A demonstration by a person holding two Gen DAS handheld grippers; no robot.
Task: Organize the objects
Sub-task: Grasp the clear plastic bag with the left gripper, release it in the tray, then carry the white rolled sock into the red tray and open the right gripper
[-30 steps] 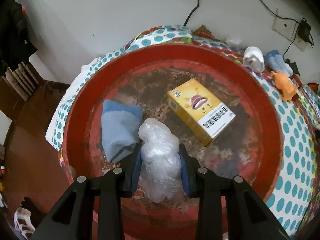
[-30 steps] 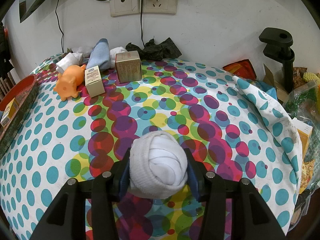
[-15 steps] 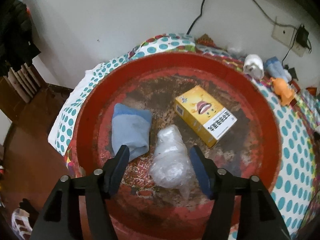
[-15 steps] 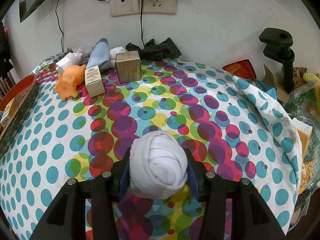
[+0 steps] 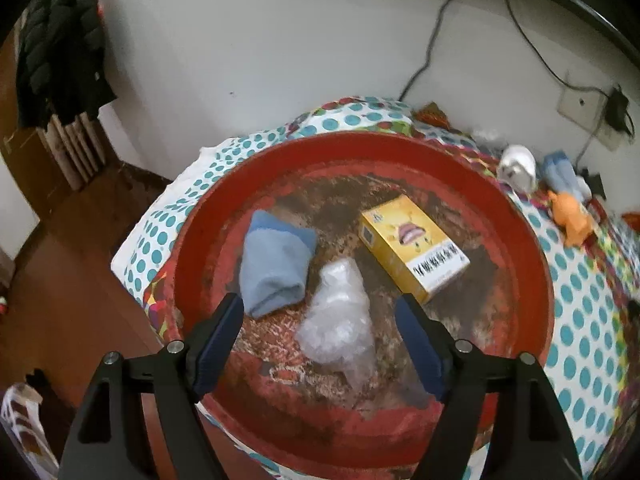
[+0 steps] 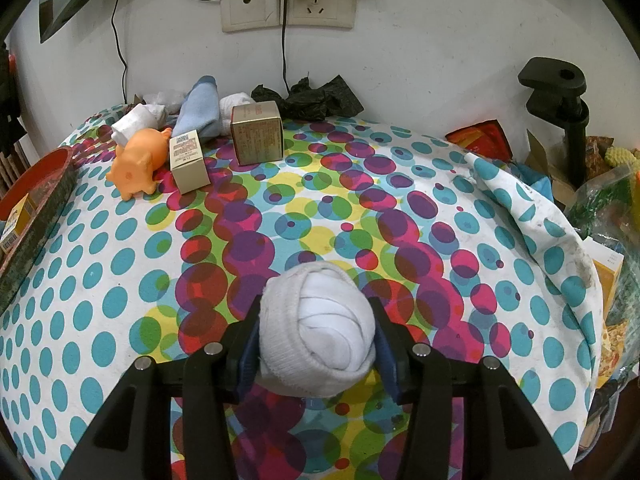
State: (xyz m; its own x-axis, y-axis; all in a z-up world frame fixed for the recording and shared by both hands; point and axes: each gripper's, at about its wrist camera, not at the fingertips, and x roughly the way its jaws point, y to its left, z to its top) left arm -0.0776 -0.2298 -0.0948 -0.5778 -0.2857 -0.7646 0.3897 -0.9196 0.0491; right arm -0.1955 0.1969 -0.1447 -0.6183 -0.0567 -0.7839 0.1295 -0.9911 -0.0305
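In the left wrist view, a red round basin (image 5: 532, 248) holds a folded blue sock (image 5: 276, 268), a crumpled clear plastic bag (image 5: 340, 320) and a yellow box (image 5: 416, 248). My left gripper (image 5: 320, 340) is open above the basin, its jaws wide on either side of the plastic bag and apart from it. In the right wrist view, my right gripper (image 6: 316, 344) is shut on a rolled white sock (image 6: 316, 332) above the dotted tablecloth (image 6: 120, 248).
At the table's back stand an orange toy pig (image 6: 140, 164), two small boxes (image 6: 188, 160) (image 6: 258, 138), a blue sock (image 6: 200, 114), white socks and a black bag (image 6: 316, 98). The basin's edge (image 6: 36, 184) is at the left. A black clamp (image 6: 560, 108) and clutter sit at the right.
My left gripper opened, let go of the plastic bag into the basin and pulled up and back. The right gripper has not moved.
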